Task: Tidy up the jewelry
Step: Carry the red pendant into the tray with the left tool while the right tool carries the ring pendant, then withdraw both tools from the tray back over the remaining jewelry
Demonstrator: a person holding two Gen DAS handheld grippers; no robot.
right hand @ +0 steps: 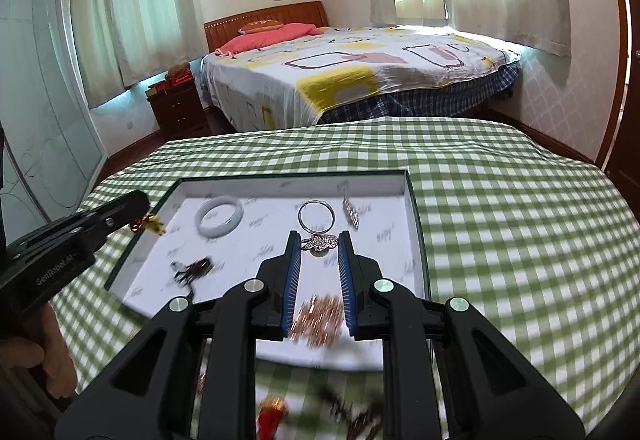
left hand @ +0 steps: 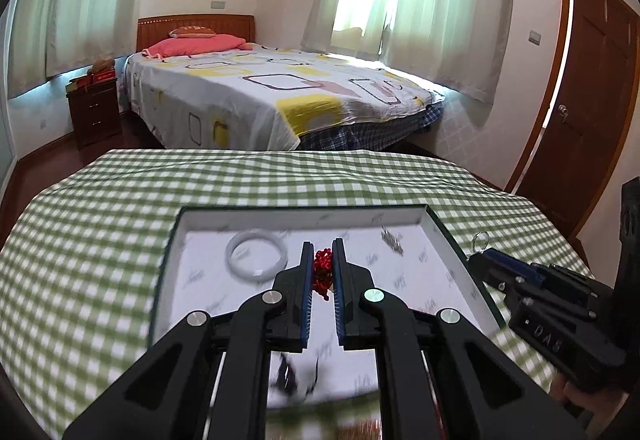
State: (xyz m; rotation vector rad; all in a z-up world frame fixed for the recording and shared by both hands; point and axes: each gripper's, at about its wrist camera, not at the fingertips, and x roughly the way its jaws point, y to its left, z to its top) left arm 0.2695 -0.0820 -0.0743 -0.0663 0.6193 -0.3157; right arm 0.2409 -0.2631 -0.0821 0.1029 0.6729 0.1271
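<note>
Well, step in hand: both grippers carry a piece each over the shallow white-lined tray [right hand: 412,224] on the green checked cloth [right hand: 500,207].
Left gripper [left hand: 322,252]: jaws narrow, pinching a red beaded ornament [left hand: 322,272], hanging above the tray's middle, beside the pale bangle [left hand: 256,255].
Right gripper [right hand: 318,246]: jaws closed on a silver ring with a stone cluster [right hand: 317,228], band sticking forward.
Already in tray: bangle, a silver earring [right hand: 351,213], a dark blurred piece [right hand: 192,270], a rose-gold chain [right hand: 320,322].
Next move, I'd judge: lower each piece onto bare lining apart from the others, then ease the jaws open.
Risk: the ornament may snag on the pads.
</note>
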